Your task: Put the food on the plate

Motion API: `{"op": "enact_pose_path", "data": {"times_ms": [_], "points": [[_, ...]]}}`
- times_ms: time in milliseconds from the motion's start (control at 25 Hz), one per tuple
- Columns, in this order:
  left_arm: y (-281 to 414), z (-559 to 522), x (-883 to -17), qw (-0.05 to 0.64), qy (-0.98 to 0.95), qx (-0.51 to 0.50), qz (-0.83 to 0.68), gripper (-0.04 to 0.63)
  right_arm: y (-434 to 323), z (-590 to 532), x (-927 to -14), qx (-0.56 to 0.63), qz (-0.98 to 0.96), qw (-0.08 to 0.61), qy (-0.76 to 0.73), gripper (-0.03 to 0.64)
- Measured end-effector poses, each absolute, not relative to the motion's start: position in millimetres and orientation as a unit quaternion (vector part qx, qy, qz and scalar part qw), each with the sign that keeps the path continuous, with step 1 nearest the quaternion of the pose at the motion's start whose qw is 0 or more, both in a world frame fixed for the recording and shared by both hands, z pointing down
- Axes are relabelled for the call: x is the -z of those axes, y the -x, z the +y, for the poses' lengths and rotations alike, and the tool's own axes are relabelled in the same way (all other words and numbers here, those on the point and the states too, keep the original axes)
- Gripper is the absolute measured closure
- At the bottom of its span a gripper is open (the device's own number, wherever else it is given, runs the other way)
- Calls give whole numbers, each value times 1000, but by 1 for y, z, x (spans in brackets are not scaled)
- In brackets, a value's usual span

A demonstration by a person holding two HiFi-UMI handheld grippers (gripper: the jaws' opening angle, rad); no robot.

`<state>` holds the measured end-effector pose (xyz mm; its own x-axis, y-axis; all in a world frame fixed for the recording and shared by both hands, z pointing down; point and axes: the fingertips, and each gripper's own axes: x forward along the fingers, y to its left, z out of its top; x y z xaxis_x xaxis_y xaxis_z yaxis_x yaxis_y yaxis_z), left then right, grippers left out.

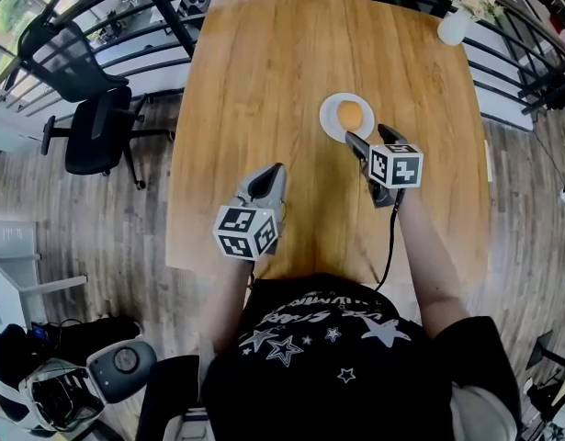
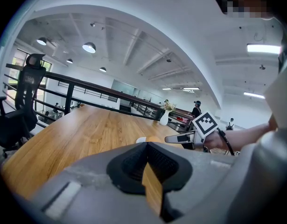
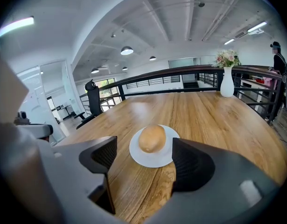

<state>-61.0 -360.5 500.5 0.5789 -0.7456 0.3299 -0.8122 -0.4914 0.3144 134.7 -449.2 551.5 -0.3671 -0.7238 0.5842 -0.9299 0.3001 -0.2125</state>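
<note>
- Sitting on the white plate, the round brown food is resting mid-way across the wooden counter.
- Right gripper is hovering just beside the plate's near rim, jaws spread wide, nothing between them.
- Left gripper is hanging over bare wood nearer the person, jaws pressed together, empty.
- White vase is standing at the far right corner.

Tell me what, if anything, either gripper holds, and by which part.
Nothing is held. The right gripper is open, short of the food on the plate; the left gripper is shut, empty.
</note>
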Motion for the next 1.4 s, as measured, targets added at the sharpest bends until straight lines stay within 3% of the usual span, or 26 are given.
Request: {"op": "enact_pose_path", "data": {"times_ms": [1400], "points": [[17,-219,-475,201,-865,-64,-456,594,-168,-282,-515,-250,-802,165,-517,514]]}}
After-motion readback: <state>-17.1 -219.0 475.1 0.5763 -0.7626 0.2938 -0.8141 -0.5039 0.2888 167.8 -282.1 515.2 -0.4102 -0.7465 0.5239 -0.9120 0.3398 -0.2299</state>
